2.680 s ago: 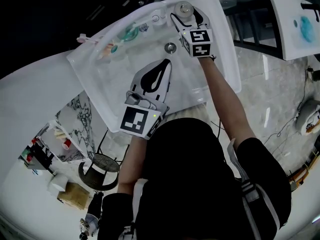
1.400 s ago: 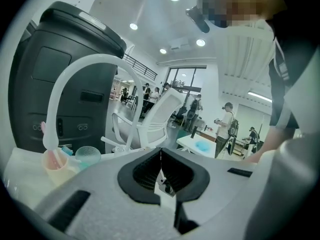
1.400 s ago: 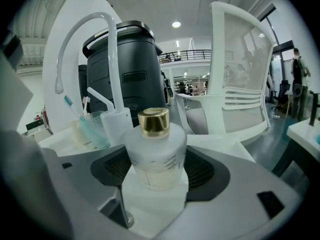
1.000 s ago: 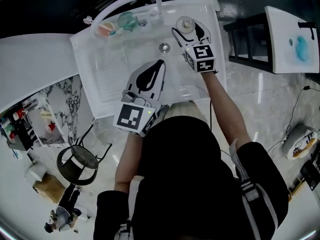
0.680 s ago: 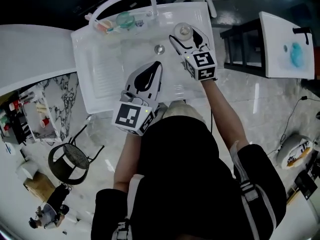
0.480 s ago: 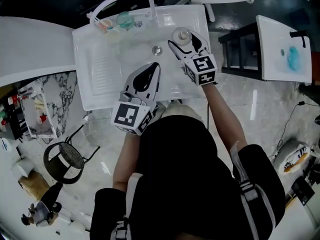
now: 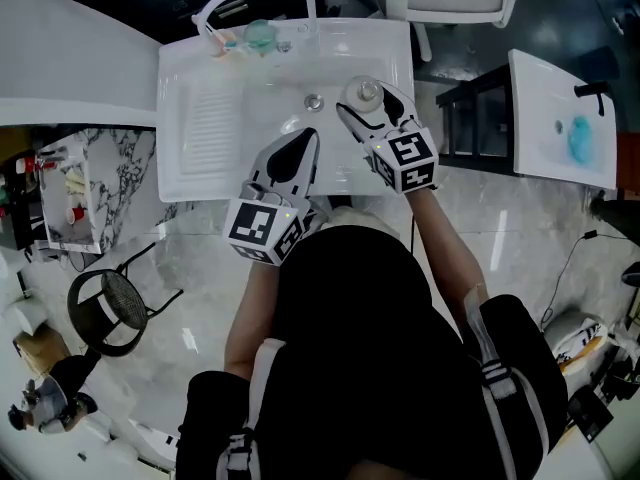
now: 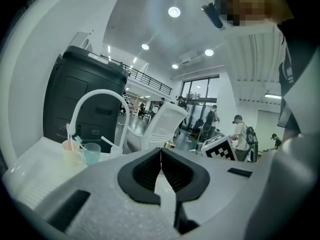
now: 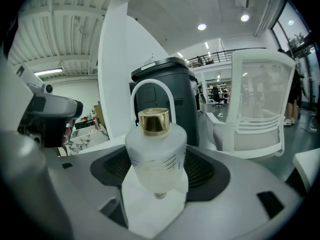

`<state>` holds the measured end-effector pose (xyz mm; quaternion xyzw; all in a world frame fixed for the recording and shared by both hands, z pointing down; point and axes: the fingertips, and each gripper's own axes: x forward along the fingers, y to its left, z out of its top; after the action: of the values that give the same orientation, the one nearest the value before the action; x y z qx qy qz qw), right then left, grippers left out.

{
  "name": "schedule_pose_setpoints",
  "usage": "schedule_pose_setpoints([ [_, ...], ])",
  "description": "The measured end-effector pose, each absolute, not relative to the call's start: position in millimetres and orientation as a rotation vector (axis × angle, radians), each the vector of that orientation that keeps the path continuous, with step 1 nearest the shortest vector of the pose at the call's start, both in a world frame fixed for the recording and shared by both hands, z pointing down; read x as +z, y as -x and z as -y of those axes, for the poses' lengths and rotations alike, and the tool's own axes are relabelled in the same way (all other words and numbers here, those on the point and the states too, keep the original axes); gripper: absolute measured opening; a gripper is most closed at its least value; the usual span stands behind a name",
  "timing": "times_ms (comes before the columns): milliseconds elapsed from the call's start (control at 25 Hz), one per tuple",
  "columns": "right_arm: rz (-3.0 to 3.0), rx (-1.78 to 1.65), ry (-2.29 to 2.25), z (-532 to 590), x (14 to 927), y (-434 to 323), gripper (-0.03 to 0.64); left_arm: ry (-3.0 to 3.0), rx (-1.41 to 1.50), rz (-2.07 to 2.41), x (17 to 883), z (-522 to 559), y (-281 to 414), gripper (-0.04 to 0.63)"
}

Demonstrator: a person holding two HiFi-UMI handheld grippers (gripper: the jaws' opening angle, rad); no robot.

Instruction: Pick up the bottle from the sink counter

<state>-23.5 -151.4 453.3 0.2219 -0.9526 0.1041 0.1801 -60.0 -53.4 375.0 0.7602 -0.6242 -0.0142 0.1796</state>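
Your right gripper (image 7: 371, 106) is clamped on the frosted glass bottle (image 9: 155, 153). The bottle stands upright between the pads, long axis vertical, gold cap (image 9: 153, 120) pointing up, over the sink (image 7: 200, 78). Expect a stiff, smooth, breakable body of moderate weight; grip the wide mid-body, not the cap. Your left gripper (image 8: 161, 170) is closed and empty.
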Motion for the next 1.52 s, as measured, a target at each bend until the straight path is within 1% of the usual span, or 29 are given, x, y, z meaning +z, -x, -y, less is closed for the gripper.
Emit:
schedule_pose_setpoints([
  [520, 2.738, 0.271, -0.438, 106.7, 404.7, 18.4, 0.325, -2.083, -0.077, 1.906, 359.5, 30.3, 64.8, 0.020],
  [1160, 2.791, 0.231, -0.173, 66.1, 367.4, 41.8, 0.325, -1.922, -0.070, 2.074, 365.0, -6.1, 94.8, 0.019],
  [1520, 2.826, 0.185, -0.101, 44.4, 351.4, 57.8, 0.325, -1.918, -0.068, 2.101, 356.8, -15.1, 106.2, 0.020],
])
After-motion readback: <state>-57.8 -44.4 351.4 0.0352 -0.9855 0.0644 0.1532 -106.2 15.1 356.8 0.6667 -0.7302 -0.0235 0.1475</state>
